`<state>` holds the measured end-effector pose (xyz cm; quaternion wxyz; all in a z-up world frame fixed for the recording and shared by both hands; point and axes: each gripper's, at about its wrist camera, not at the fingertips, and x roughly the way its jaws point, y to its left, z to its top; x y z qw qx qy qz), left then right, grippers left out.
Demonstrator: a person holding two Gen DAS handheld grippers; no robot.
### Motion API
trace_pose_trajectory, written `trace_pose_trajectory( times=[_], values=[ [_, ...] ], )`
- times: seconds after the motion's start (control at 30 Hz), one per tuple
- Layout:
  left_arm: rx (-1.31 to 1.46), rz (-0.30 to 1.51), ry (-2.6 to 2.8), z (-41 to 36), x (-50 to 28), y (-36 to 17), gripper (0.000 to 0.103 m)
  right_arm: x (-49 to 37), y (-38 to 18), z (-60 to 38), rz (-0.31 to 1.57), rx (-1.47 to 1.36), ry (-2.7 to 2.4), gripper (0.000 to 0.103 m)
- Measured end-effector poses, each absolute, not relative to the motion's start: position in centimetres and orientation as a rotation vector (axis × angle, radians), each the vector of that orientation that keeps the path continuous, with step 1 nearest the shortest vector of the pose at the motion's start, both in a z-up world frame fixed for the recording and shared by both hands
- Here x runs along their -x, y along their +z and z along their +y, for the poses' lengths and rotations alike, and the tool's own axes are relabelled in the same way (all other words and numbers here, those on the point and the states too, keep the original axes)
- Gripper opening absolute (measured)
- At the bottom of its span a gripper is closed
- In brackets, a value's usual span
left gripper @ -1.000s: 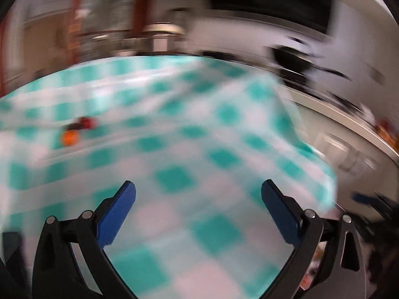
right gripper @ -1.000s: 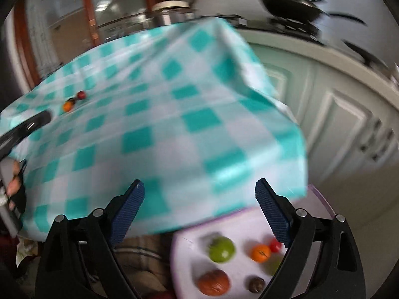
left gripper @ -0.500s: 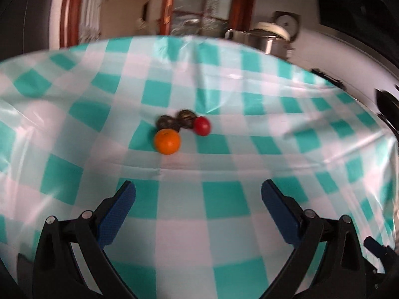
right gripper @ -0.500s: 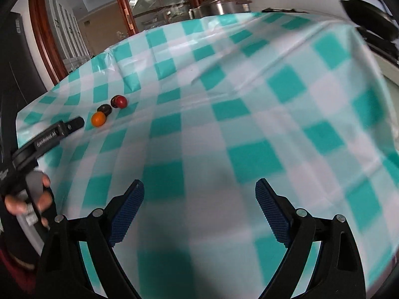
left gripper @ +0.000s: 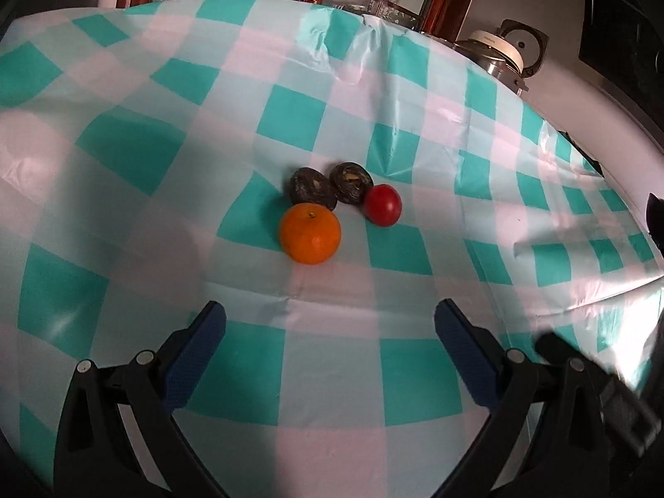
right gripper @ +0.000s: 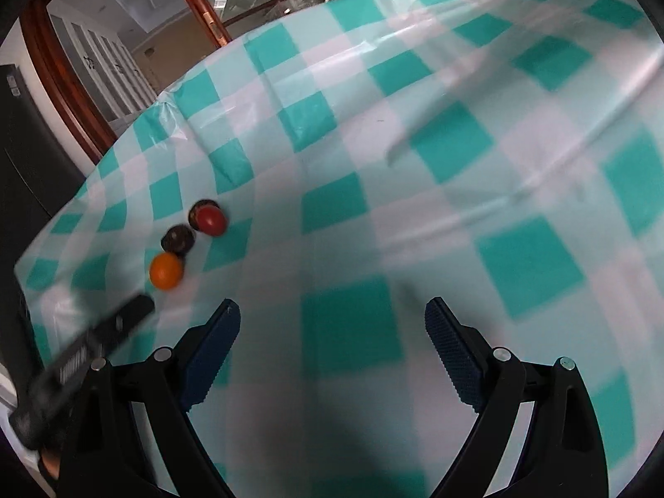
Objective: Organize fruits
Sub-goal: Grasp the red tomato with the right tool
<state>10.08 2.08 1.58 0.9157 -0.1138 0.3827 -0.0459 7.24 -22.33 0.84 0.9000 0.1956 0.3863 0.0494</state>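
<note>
An orange (left gripper: pixel 310 233), a red tomato-like fruit (left gripper: pixel 383 205) and two dark wrinkled fruits (left gripper: pixel 312 188) (left gripper: pixel 351 181) lie close together on the teal-and-white checked tablecloth (left gripper: pixel 398 249). My left gripper (left gripper: pixel 330 325) is open and empty, a short way in front of the orange. My right gripper (right gripper: pixel 332 321) is open and empty over the cloth. In the right wrist view the orange (right gripper: pixel 166 271), a dark fruit (right gripper: pixel 178 239) and the red fruit (right gripper: pixel 211 222) lie to the far left. The left gripper's body (right gripper: pixel 87 348) shows at the lower left there.
A steel cooker with a white lid (left gripper: pixel 504 56) stands behind the table at the right. Wood-framed glass doors (right gripper: pixel 174 41) lie beyond the far edge. The cloth is creased near the far edge (left gripper: pixel 352 50). The table's right edge (left gripper: pixel 622 286) drops off.
Both grippers have swung from the table's right side toward the fruit. The left gripper has come much closer to the orange. The white tray of fruit seen a second ago is out of view.
</note>
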Motion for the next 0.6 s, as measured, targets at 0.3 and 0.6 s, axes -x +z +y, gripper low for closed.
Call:
trace_pose_trajectory(
  times=[0.3,0.6],
  values=[
    [0.326,0.757,0.120,5.7,-9.5,1.4,0.101,-16.0,1.2,-15.9,0.826,-0.219,0.265,0.085],
    [0.434,0.745,0.186,7.9,-9.1,1.0,0.101,-20.6,0.8,-9.9,0.878,-0.033,0.342,0.067]
  ],
)
